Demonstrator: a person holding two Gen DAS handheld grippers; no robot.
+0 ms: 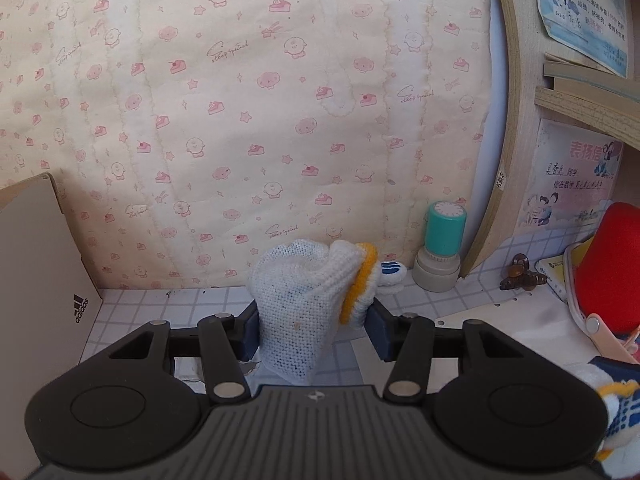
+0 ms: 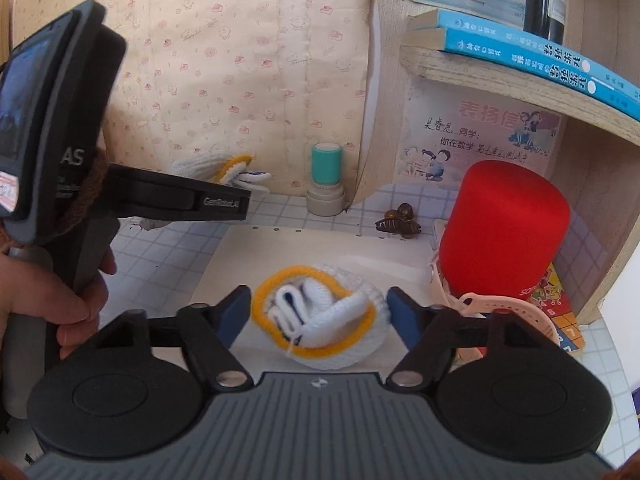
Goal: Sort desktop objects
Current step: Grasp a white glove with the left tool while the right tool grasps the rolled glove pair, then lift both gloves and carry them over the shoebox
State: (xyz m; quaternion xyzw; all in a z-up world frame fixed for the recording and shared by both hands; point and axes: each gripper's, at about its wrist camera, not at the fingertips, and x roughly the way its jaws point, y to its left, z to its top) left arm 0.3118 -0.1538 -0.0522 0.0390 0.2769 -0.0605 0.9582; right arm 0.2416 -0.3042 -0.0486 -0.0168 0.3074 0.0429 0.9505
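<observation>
Sorting looks early-to-mid, by my reading: two knit gloves in hand, rest of worktop (image 2: pixel 168 248) unsorted — teal stamp (image 2: pixel 326 184), brown hair claw (image 2: pixel 398 222), red cylinder (image 2: pixel 504 232), loose paper sheet (image 2: pixel 320 248).

Left gripper (image 1: pixel 314 320): closed partway, pads pinching bunched white glove (image 1: pixel 308 300) with yellow cuff, held upright above worktop near back wall.

Right gripper (image 2: pixel 318 312): wide open, pads flanking second rolled glove (image 2: pixel 320 316) lying on paper sheet; contact unclear, not clamped. No destination container identifiable; cardboard box (image 1: pixel 36 280) at left possible.
</observation>
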